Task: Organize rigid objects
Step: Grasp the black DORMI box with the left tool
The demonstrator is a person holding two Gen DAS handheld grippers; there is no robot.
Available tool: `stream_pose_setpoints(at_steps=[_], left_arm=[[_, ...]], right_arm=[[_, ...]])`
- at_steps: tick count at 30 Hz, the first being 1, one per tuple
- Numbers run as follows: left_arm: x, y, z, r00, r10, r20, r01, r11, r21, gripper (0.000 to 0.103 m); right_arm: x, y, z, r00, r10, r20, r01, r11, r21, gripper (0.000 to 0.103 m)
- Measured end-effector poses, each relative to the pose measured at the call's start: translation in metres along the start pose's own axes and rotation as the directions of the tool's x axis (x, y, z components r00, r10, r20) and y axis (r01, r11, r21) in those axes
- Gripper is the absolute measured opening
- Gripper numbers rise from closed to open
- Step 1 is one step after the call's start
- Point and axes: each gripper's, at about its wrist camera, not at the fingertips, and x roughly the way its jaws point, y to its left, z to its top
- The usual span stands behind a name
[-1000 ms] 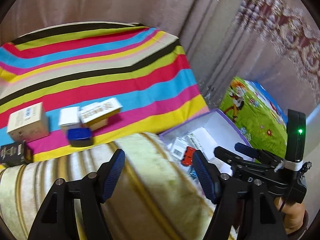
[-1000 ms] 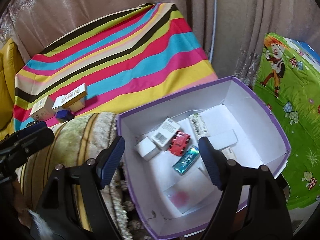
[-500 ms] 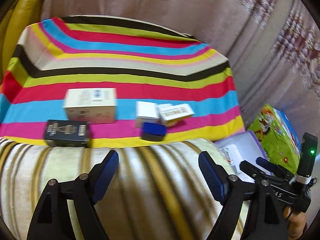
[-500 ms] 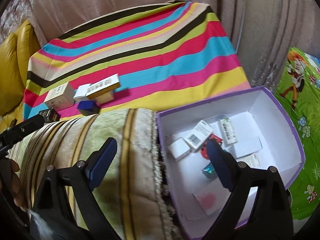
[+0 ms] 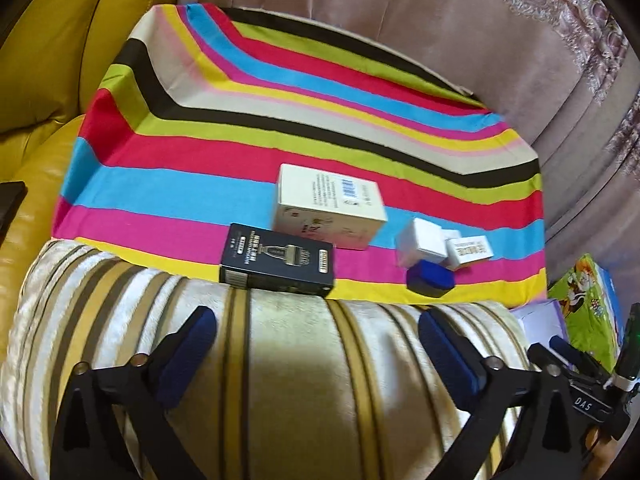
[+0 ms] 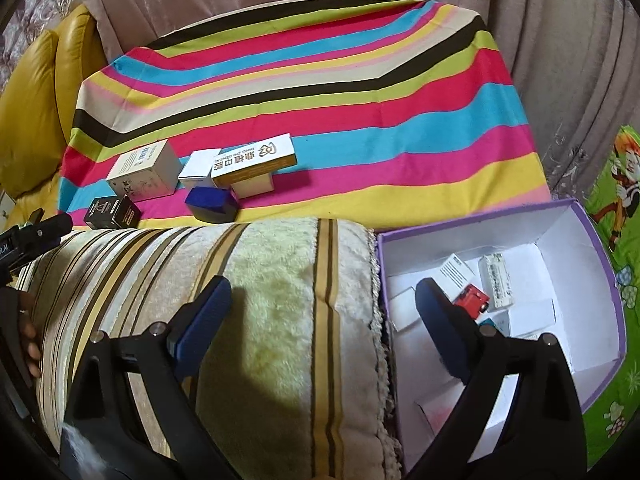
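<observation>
Five boxes lie on the striped cloth [image 5: 240, 160]: a black box [image 5: 276, 266] [image 6: 112, 211], a large cream box [image 5: 328, 210] [image 6: 146, 176], a small white box [image 5: 424, 246] [image 6: 198, 170], a white-and-gold dental box [image 5: 470, 250] [image 6: 256, 164] and a small blue case [image 5: 430, 278] [image 6: 212, 204]. My left gripper [image 5: 316, 320] hangs over the plush armrest [image 5: 300, 380], just short of the black box, its jaws opening with nothing between them. My right gripper [image 6: 324, 288] straddles the armrest's end and the purple-rimmed storage box [image 6: 600, 264], its jaws opening and empty. Inside that box lie several small packs and a red item [image 6: 474, 298].
A yellow leather seat [image 5: 48, 60] borders the cloth on the left. Pinkish curtains [image 6: 560, 40] hang behind. A green cartoon mat [image 6: 616, 200] lies to the right of the storage box. A hand [image 6: 28, 332] holds the left tool at the right view's left edge.
The left gripper swung left from the storage box toward the boxes on the cloth, and its jaws spread much wider. The right gripper also shifted left onto the armrest and widened.
</observation>
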Motion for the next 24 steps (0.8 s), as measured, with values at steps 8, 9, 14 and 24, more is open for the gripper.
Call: stream_pose_setpoints(at_steps=[8, 9, 14, 24], left_arm=[[0.026, 0.002, 0.016, 0.995, 0.068, -0.066, -0.064, 0.996, 0.063, 0.103], [0.031, 0.002, 0.018, 0.994, 0.076, -0.079, -0.071, 0.995, 0.073, 0.103], [0.044, 0.002, 0.024, 0.988, 0.104, -0.111, -0.092, 0.990, 0.103, 0.103], [0.072, 0.012, 0.035, 0.973, 0.131, -0.193, -0.116, 0.990, 0.084, 0.103]], right_arm=[[0.011, 0.014, 0.012, 1.000, 0.010, -0.006, -0.011, 0.999, -0.051, 0.095], [0.012, 0.015, 0.014, 1.000, 0.014, -0.008, -0.014, 0.998, -0.059, 0.095], [0.018, 0.023, 0.021, 1.000, 0.016, -0.010, -0.017, 0.996, -0.087, 0.096], [0.033, 0.034, 0.043, 0.999, 0.044, -0.005, -0.044, 0.991, -0.127, 0.096]])
